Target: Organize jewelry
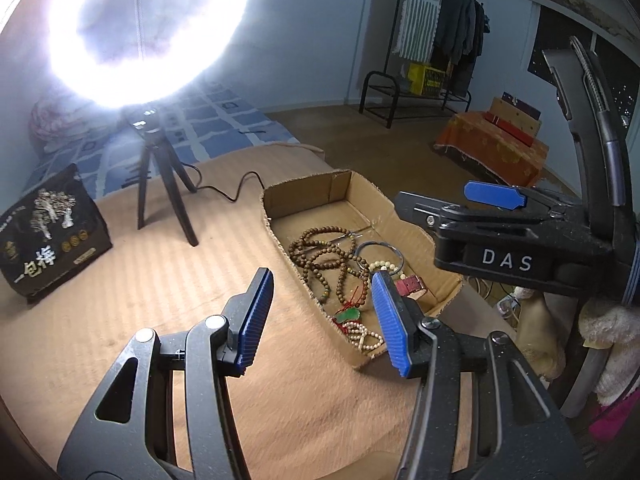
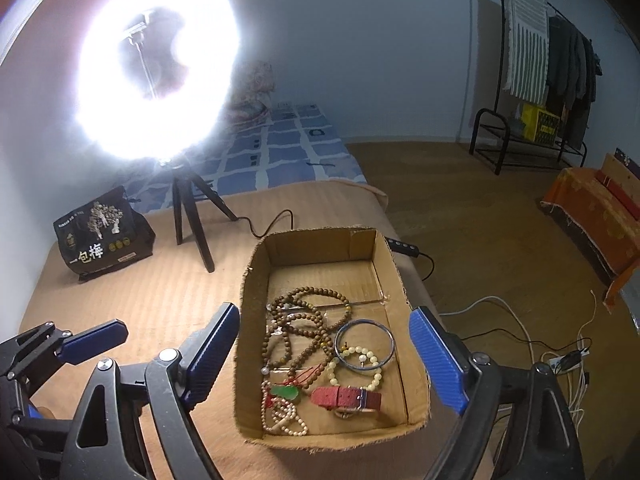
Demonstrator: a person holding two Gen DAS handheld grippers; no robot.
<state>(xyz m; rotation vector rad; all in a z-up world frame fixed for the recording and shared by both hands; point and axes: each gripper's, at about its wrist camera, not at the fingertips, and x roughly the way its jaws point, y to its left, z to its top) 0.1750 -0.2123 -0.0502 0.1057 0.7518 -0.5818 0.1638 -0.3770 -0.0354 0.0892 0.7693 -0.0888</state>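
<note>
While jewelry fills the cardboard box (image 2: pixel 400 292), a tripod (image 2: pixel 192 216) stands nearby.

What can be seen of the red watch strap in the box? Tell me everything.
The red watch strap lies flat on the floor of the cardboard box, near its front wall, running roughly left to right. It looks like textured red leather or fabric with a silvery metal buckle toward its right end. The pale bead bracelet lies just behind it and the green pendant to its left. Neither set of tongs touches it.
</note>
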